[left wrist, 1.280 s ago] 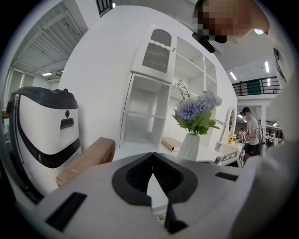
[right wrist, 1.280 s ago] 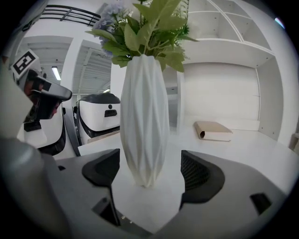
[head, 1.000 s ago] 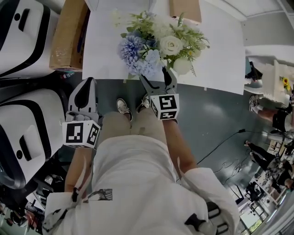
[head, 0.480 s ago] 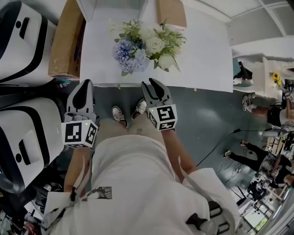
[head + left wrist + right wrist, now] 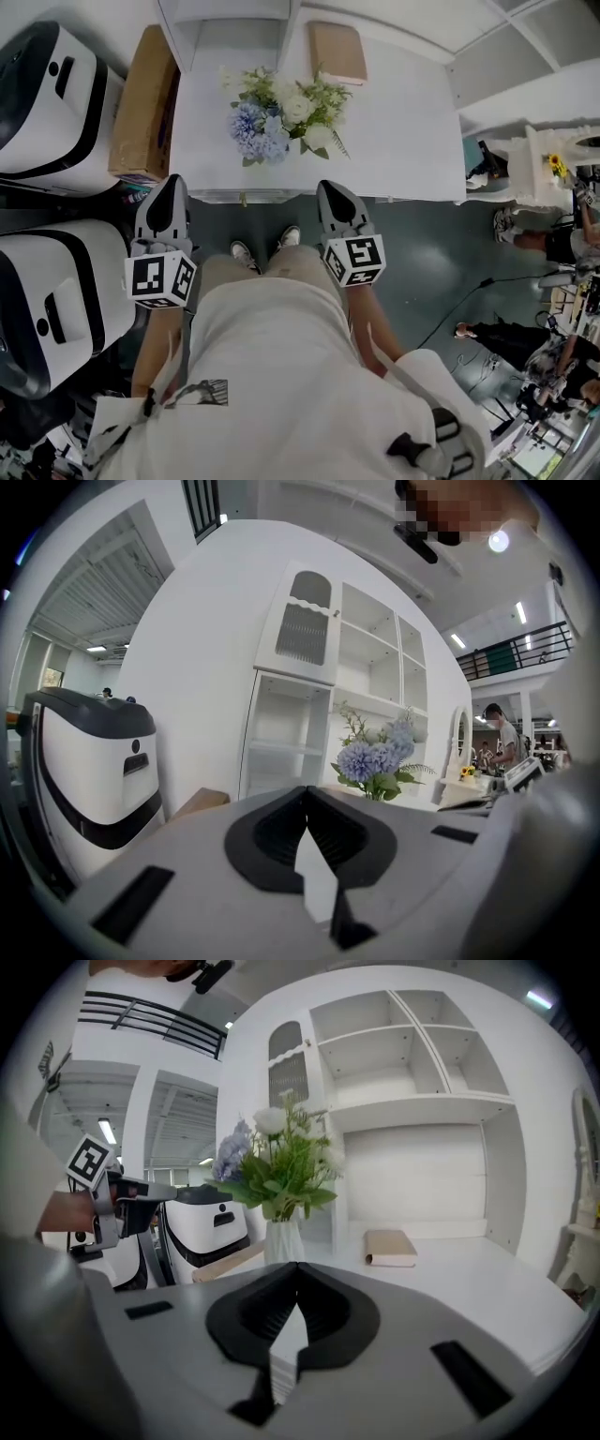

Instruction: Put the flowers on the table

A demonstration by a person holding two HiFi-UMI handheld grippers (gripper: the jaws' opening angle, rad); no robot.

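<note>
Flowers (image 5: 279,120): white blooms, pale blue-lavender pompom heads and green leaves, in a plain white vase (image 5: 281,1239); table (image 5: 403,141) and shelf unit (image 5: 412,1082) both flat white, book (image 5: 337,52) tan, cardboard box (image 5: 143,103) brown. My left gripper (image 5: 172,183) and right gripper (image 5: 333,187) are grey with black ribbed linings, and each carries a cube (image 5: 159,278) of black-and-white square markers. Floor (image 5: 431,253) is dark grey-green, the machines (image 5: 47,94) white with broad black bands, my trousers (image 5: 225,272) khaki, my shirt (image 5: 272,375) white.
</note>
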